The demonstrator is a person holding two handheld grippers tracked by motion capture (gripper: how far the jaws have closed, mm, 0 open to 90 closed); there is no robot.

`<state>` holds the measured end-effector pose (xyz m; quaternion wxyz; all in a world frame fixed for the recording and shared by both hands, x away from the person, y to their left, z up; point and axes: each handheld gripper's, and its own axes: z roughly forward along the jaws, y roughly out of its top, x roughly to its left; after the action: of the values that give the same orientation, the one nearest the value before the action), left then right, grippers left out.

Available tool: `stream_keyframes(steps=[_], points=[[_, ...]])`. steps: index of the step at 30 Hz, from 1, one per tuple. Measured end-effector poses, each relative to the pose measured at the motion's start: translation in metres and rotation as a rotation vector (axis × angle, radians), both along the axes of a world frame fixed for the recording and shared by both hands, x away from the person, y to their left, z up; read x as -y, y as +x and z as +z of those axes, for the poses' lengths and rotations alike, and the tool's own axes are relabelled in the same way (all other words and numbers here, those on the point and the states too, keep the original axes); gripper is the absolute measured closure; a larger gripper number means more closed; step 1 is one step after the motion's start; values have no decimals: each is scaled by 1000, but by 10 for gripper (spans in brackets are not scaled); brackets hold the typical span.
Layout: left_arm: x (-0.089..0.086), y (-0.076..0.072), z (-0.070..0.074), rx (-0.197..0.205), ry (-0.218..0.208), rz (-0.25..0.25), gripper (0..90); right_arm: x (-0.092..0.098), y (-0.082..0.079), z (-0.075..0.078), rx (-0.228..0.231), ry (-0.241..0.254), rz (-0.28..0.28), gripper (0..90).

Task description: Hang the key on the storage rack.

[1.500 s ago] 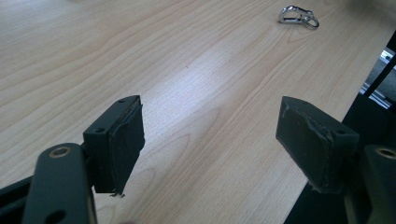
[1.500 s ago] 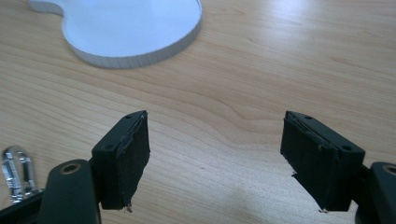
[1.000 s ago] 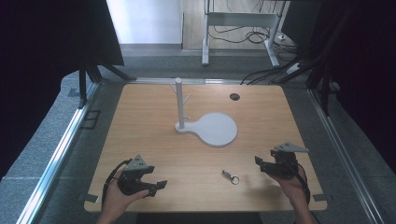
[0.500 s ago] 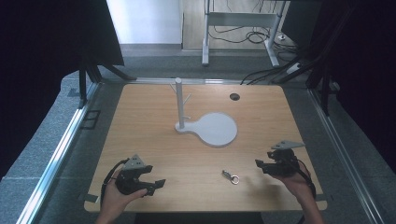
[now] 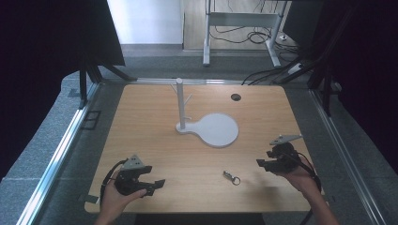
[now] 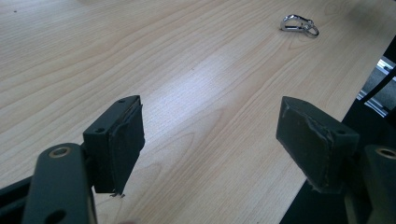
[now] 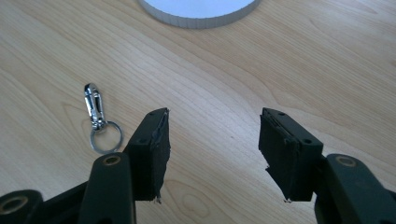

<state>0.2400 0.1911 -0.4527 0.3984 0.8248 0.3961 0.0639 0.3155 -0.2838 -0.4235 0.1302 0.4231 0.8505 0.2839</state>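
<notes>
A small metal key clip with a ring (image 5: 231, 177) lies flat on the wooden table near the front edge; it also appears as the key clip (image 7: 97, 116) left of my right jaws and as the key clip (image 6: 299, 24) far ahead of my left jaws. My right gripper (image 5: 264, 163) hovers open a short way to the right of the clip, with nothing between its jaws; seen close up, the right gripper (image 7: 212, 149) is over bare wood. My left gripper (image 5: 155, 184) sits open at the front left, and the left gripper (image 6: 210, 140) holds nothing.
A white stand (image 5: 180, 101) with a pole and short pegs rises from a round white base (image 5: 218, 130) at the table's middle. A dark round hole (image 5: 235, 97) sits at the back right. The table's front edge (image 6: 322, 116) runs close to my left gripper.
My right gripper has moved slightly forward and left toward the key clip. The left gripper has barely shifted.
</notes>
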Motion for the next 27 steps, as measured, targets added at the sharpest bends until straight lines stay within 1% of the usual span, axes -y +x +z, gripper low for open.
stream_keyframes(steps=[3, 5, 6, 9, 10, 11, 12, 13, 14, 16, 17, 19, 20, 21, 22, 23, 27], points=[[1, 0, 0, -2, 2, -5, 239, -5, 2, 3, -15, -2, 8, 434], [3, 0, -1, -5, 1, -6, 239, -8, 2, 4, -18, -5, 14, 434], [4, 1, -3, -14, -1, -5, 239, -14, 5, 5, -27, -11, 29, 436], [4, 2, -5, -22, 0, -6, 239, -19, 6, 5, -35, -14, 42, 442], [4, 2, -5, -25, 0, -8, 239, -25, 8, 4, -46, -32, 64, 450], [4, 2, -5, -25, 0, -8, 239, -25, 8, 4, -46, -32, 64, 450], [4, 1, -5, -24, -3, -9, 239, -32, 8, 4, -59, -47, 86, 462], [4, 1, -5, -24, -3, -9, 239, -32, 8, 4, -59, -47, 86, 462], [4, 1, -5, -24, -3, -8, 239, -39, 8, 3, -70, -62, 109, 472], [4, 2, -5, -24, -2, -7, 239, -41, 8, 3, -72, -66, 119, 477], [4, 2, -5, -26, -2, -7, 239, -47, 7, 2, -87, -72, 142, 495], [3, 3, -6, -29, 0, -6, 239, -52, 7, -1, -107, -86, 160, 505], [3, 3, -6, -29, 0, -6, 239, -52, 7, -1, -107, -86, 160, 505], [3, 3, -7, -31, -1, -2, 239, -54, 7, -2, -119, -97, 170, 513], [2, 3, -7, -36, 1, -2, 240, -59, 7, -7, -143, -102, 185, 530], [2, 3, -7, -36, 1, -2, 240, -59, 7, -7, -143, -102, 185, 530], [2, 3, -6, -31, -1, -3, 240, -68, 7, -13, -184, -118, 206, 555]])
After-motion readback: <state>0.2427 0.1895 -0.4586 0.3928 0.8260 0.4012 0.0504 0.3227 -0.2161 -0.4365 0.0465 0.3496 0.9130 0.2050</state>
